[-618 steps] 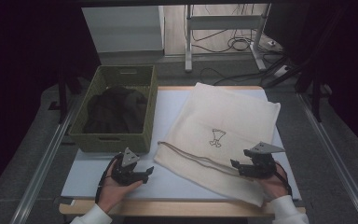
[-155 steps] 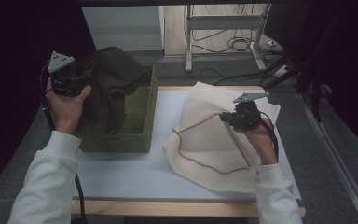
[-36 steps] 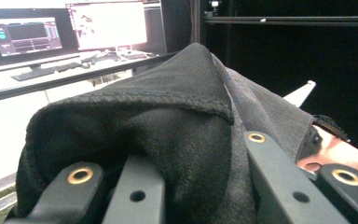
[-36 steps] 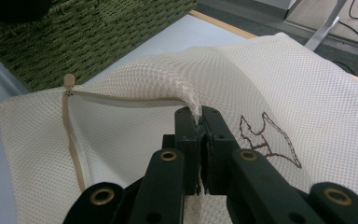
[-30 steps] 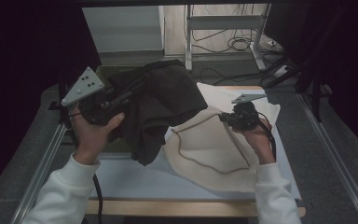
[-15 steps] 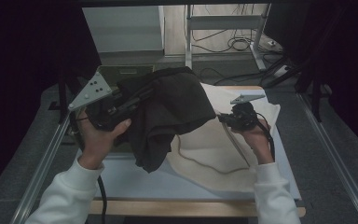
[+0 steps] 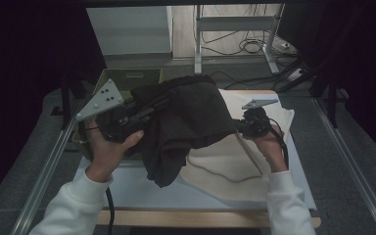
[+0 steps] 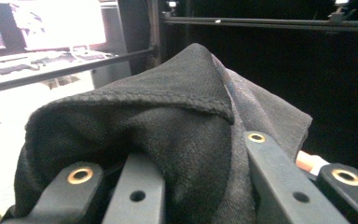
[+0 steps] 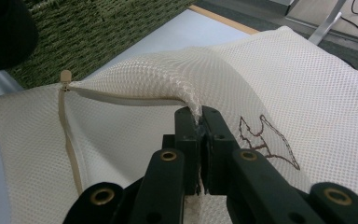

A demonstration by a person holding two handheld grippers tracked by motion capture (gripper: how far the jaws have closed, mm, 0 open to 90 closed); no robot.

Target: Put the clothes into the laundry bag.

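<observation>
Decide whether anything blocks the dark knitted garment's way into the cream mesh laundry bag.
Nothing visible does. The right gripper lifts the cream mesh laundry bag's upper layer, and the dark knitted garment hangs from the left gripper beside it.

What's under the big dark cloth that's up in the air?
Under the dark cloth lies the white mesh bag, its edge pinched up by the right claw. The cloth covers part of the bag and the green basket.
</observation>
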